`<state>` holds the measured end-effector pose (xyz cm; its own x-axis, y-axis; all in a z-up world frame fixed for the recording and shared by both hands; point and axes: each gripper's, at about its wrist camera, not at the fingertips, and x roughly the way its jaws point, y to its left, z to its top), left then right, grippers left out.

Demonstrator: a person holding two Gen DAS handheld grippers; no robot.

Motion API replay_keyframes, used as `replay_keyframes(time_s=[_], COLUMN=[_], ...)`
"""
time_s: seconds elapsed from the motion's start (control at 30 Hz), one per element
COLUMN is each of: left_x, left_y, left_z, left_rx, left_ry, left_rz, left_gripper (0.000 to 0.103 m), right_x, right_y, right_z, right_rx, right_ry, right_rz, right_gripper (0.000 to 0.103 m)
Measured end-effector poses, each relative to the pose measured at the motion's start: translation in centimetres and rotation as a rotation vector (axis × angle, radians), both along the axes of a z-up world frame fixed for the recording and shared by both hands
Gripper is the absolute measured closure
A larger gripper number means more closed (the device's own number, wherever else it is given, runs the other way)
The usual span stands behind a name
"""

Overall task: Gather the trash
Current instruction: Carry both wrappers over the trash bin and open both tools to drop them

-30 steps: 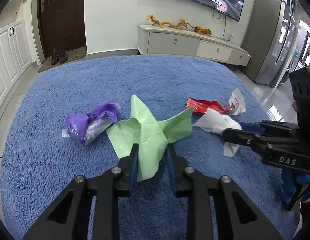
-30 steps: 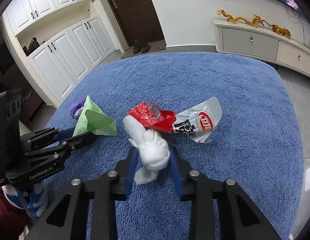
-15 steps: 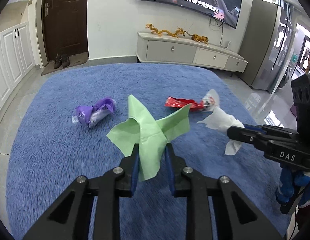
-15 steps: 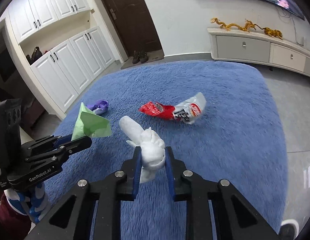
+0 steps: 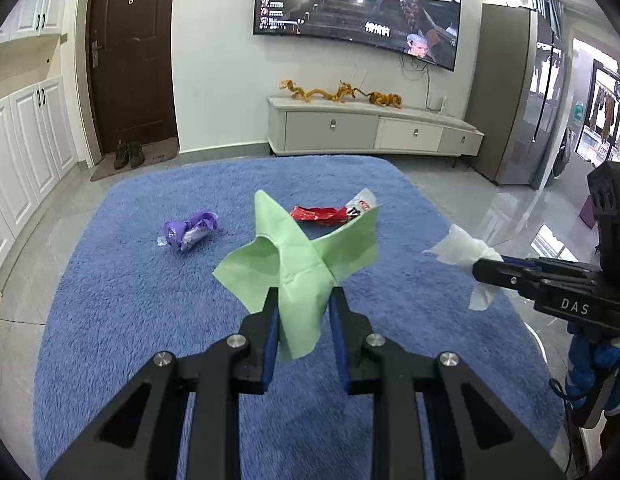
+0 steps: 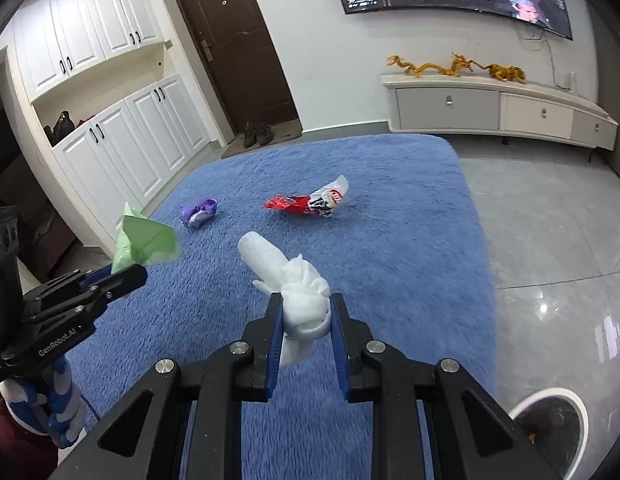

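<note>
Jaws, left gripper (image 5: 301, 307): clamped on thin creased green sheet (image 5: 298, 260). Right gripper (image 6: 303, 307): clamped on crumpled white tissue (image 6: 298, 292). Fuzzy blue rug (image 6: 381, 240) below.

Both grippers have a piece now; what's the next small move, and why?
Probably swing both toward the bin at the lower right of the right wrist view and drop there. The left gripper is shut on the green paper, the right gripper on the white tissue; both pieces are clear of the rug.
</note>
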<state>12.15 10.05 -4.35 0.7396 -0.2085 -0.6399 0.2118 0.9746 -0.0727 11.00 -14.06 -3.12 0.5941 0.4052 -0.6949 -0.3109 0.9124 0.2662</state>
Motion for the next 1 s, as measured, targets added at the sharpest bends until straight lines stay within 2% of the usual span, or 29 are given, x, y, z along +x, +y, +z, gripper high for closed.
replay_keyframes(time_s=[0.5, 1.0], left_x=[-4.6, -7.0], left_y=[-1.5, -3.8], left_z=[2.6, 4.5], left_rx=[0.009, 0.003], left_ry=[-0.063, -0.105], left_rz=[-0.006, -0.040], left_gripper=[0.081, 0.081], right_x=[-6.4, -10.1], right_y=[-3.9, -6.9], right_z=[2.5, 3.5], right_rx=[-0.010, 0.006], right_ry=[-0.051, -0.087], right_rz=[-0.085, -0.150], right_gripper=[0.082, 0.082])
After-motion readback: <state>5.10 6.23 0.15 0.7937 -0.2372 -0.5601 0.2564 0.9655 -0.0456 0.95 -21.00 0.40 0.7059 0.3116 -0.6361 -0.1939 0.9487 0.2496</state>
